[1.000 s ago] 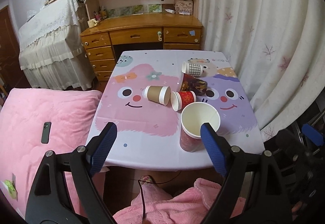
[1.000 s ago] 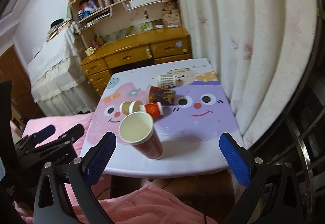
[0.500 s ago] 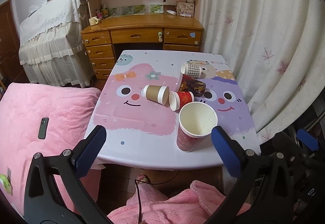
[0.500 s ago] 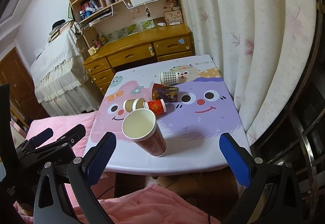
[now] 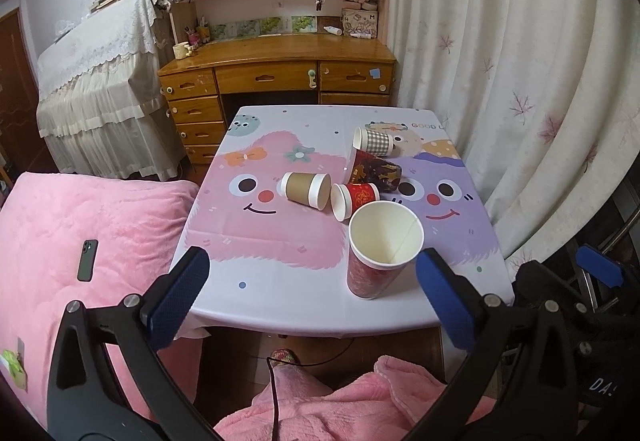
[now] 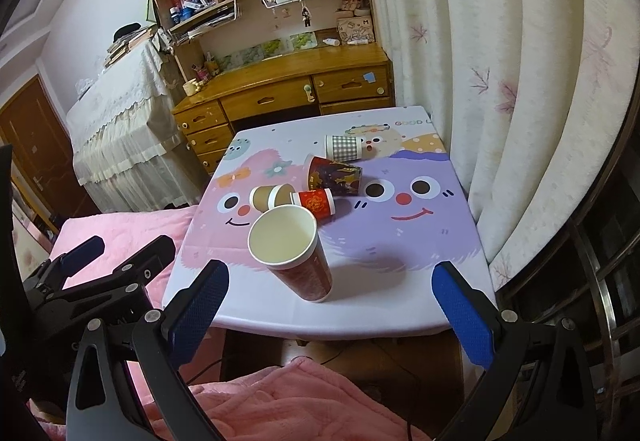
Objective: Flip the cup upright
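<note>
Your left gripper [image 5: 308, 297] is released, its blue fingers [image 5: 180, 297] spread wide and holding nothing. Your right gripper [image 6: 328, 309] is likewise released and empty, its fingers [image 6: 460, 317] wide apart. Both sit back from the near edge of the counter [image 5: 280, 305], above the pink blanket [image 5: 360, 409].

The tall red cup [image 5: 378, 253] stands upright on the counter with its mouth open to you, just ahead of your left gripper's right finger and touching neither finger. From your right gripper it [image 6: 296, 257] lies ahead, nearer the left finger.

Beyond it, four cups lie on their sides in a loose cluster: a brown cup [image 5: 306, 189], a small red cup [image 5: 356, 197] just beside it, a dark patterned cup [image 5: 374, 171] behind that, and a checked cup [image 5: 374, 141] farthest from your fingers.

A phone [image 5: 87, 260] lies on the pink bed [image 5: 80, 209] to the left of your left gripper.
</note>
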`<state>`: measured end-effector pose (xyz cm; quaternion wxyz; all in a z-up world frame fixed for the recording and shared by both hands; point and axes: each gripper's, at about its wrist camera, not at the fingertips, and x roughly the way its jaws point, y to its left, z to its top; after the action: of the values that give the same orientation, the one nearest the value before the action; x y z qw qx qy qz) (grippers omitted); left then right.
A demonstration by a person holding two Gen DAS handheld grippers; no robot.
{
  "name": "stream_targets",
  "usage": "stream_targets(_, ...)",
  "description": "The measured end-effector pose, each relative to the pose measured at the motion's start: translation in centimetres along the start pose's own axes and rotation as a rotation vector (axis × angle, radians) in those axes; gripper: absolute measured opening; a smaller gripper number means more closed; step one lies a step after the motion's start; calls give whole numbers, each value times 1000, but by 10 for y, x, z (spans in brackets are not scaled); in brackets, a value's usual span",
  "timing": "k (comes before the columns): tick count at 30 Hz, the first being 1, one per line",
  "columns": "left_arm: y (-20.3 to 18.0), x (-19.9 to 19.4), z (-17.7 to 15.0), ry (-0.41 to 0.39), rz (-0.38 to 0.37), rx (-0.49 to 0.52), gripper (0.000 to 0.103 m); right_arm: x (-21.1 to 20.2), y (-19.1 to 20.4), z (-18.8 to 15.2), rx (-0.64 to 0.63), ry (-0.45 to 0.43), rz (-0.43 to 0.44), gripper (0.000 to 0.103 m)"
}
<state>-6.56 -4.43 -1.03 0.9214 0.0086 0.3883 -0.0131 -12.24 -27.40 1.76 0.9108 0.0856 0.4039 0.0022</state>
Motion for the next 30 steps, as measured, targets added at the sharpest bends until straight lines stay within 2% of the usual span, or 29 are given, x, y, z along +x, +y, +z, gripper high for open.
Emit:
stream_targets(6,2,-6,-1,-12,18,0,102,4,1,1,-13,4,3,103)
stream_targets(30,0,-4,5,-8,16,5,101,8,0,0,-16,14,-2,103)
